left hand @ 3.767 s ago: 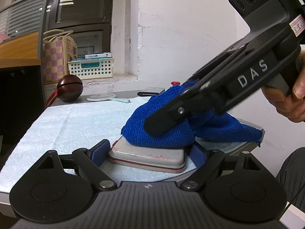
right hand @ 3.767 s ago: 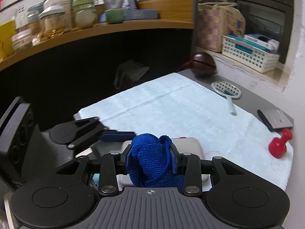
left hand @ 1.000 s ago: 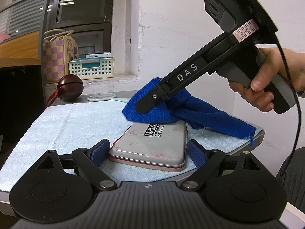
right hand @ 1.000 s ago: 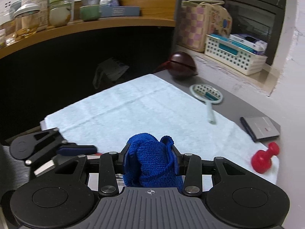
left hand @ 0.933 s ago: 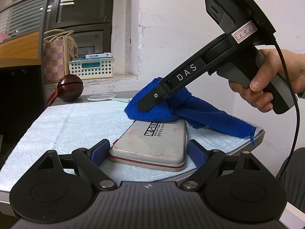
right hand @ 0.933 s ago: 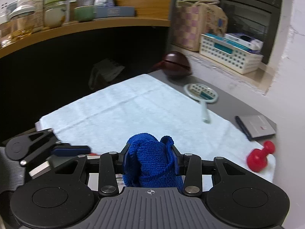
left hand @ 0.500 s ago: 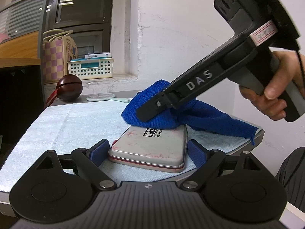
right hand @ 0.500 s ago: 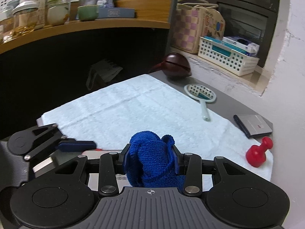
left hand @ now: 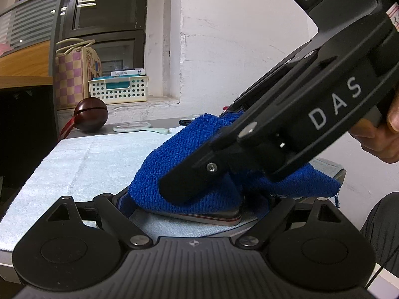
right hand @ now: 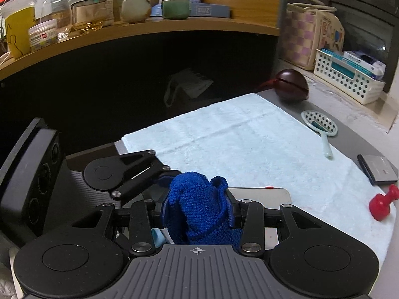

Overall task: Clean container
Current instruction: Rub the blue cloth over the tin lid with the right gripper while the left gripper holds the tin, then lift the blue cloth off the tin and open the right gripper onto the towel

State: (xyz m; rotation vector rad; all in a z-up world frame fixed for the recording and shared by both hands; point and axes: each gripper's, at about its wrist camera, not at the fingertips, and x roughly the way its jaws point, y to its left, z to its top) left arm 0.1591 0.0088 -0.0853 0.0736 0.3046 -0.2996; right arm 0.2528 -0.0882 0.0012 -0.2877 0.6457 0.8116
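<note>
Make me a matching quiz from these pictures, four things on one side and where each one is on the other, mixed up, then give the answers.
Things:
1. blue cloth
2. tin
3. red pin
4. white basket

Places:
A. on the ledge by the checked bag
B. standing at the towel's right corner
C. clamped in the right gripper
D. lying on the towel between the left gripper's fingers, under the cloth

Pairs: 1-C, 2-D, 3-B, 4-A
</note>
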